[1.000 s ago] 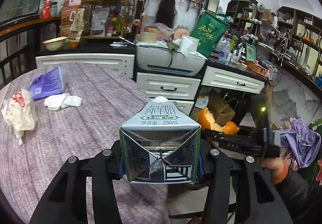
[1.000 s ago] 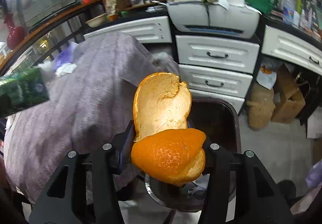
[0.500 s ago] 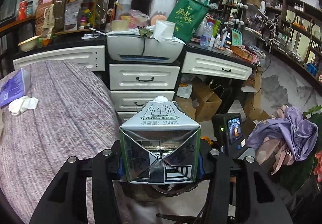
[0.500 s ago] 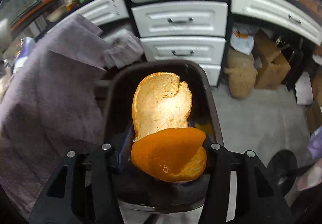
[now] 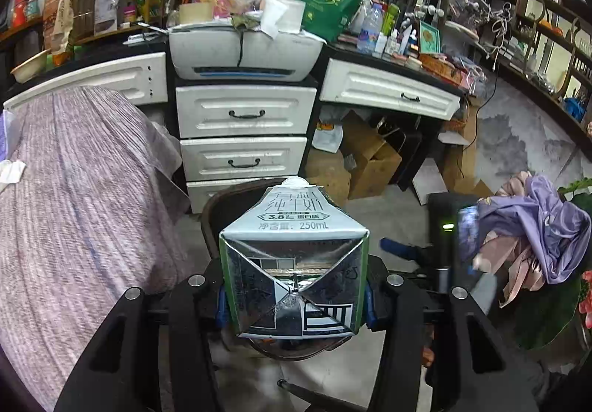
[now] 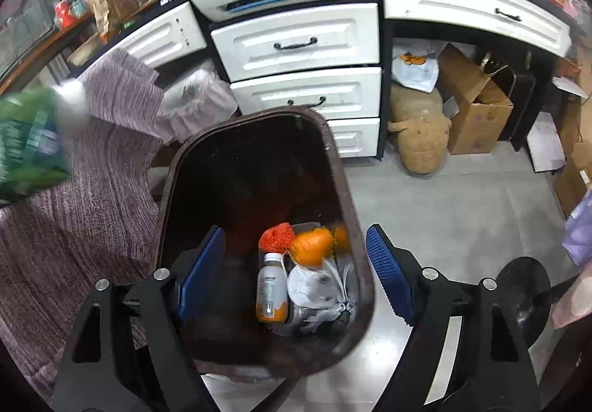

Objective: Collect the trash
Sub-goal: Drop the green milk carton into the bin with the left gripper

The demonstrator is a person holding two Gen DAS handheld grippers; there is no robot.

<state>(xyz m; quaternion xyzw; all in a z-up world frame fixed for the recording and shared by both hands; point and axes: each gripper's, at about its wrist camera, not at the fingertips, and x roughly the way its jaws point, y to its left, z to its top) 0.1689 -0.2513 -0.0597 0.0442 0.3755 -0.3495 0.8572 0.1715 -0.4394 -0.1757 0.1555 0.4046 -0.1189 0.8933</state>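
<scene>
My left gripper (image 5: 294, 295) is shut on a 250 mL milk carton (image 5: 294, 264) and holds it over the near rim of the dark brown trash bin (image 5: 211, 216). The carton also shows blurred at the left of the right wrist view (image 6: 29, 142). My right gripper (image 6: 296, 271) is open and empty above the trash bin (image 6: 344, 190). The orange peel (image 6: 310, 245) lies inside the bin on a small bottle (image 6: 272, 288), a red net (image 6: 275, 236) and crumpled wrappers (image 6: 318, 286).
The table with a purple-grey cloth (image 5: 74, 208) is on the left, with a white tissue (image 5: 11, 169) on it. White drawers (image 5: 244, 138) and a printer (image 5: 240, 49) stand behind the bin. Cardboard boxes (image 6: 473, 105) sit under the desk. A chair base (image 6: 525, 286) is at right.
My right gripper opened and the orange peel dropped into the bin. My left gripper swung right with the carton, from over the table to over the bin.
</scene>
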